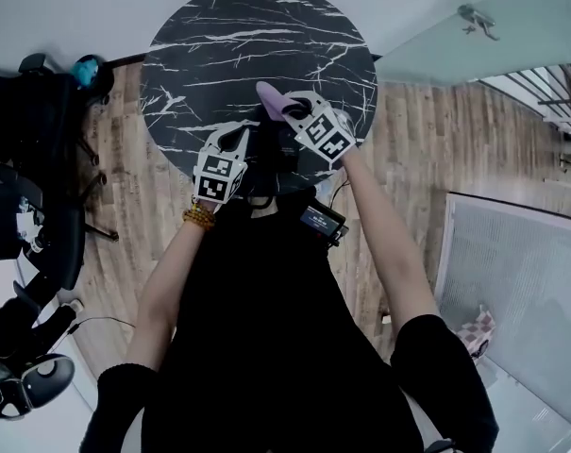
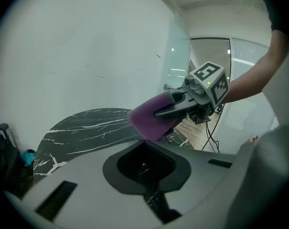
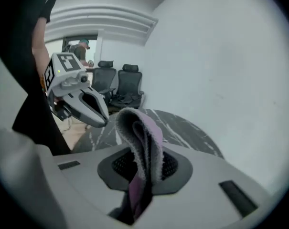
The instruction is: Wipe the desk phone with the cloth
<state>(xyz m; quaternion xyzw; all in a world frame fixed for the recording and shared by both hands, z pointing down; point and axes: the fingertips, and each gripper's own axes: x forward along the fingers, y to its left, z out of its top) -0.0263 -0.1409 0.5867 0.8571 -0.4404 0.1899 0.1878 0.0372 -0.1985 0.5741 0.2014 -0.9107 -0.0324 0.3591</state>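
Right gripper (image 1: 294,111) is clamped on the purple cloth (image 3: 142,137) - in its own view the cloth comes up between the jaws as a folded loop, fuzzy grey edge on top, and fills the middle of the frame. In the head view the cloth pokes out of the tip as a small pink-purple tab, right over the lower edge of the round black marble table (image 1: 257,26).

Left gripper (image 3: 94,116) has nothing in it. Its jaws sit together, and in its own view you just see marble through the dark opening behind them. It sits just left of the right gripper in the head view, near it but not touching, both over the same lower edge of the table - tips pointing up-frame.

There's a bead bracelet (image 1: 198,217) on the wrist behind the left gripper. Wood floor (image 1: 408,159) surrounds the table, and black office chairs (image 3: 130,82) are at the upper left of the right gripper view.
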